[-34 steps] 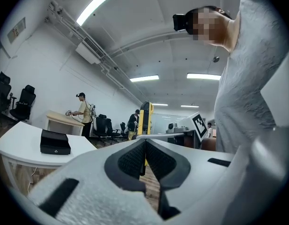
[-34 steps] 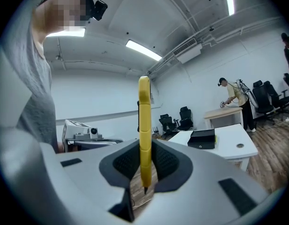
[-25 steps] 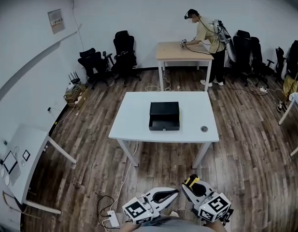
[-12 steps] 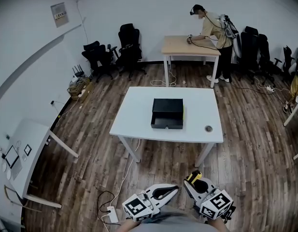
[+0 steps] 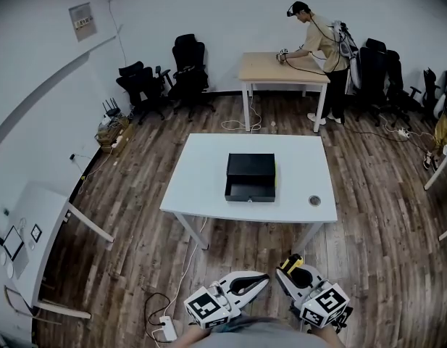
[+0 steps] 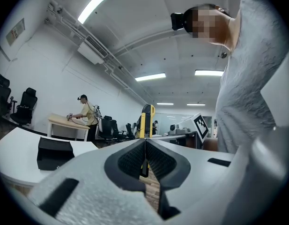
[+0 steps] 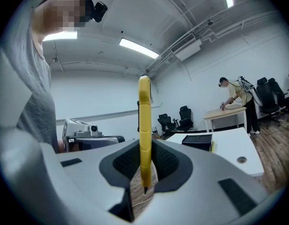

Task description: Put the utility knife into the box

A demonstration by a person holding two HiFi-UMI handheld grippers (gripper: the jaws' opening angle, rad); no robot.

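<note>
Cool, even light fills the room in the head view, with soft shadows under the table [image 5: 201,187] and a dull sheen on the floor [image 5: 368,194]. Walls bow toward the frame's edges and the corners darken. In the left gripper view, ceiling strips [image 6: 98,3] at upper left and centre burn out to white. A black ring vignettes the fisheye picture, and the left gripper [image 6: 145,140] blurs along the bottom. In the right gripper view, strips at upper centre and upper right glare likewise. The knife [image 7: 144,116] reads sharp mid-frame, while the right gripper [image 7: 145,146] goes soft toward the lower edge.
</note>
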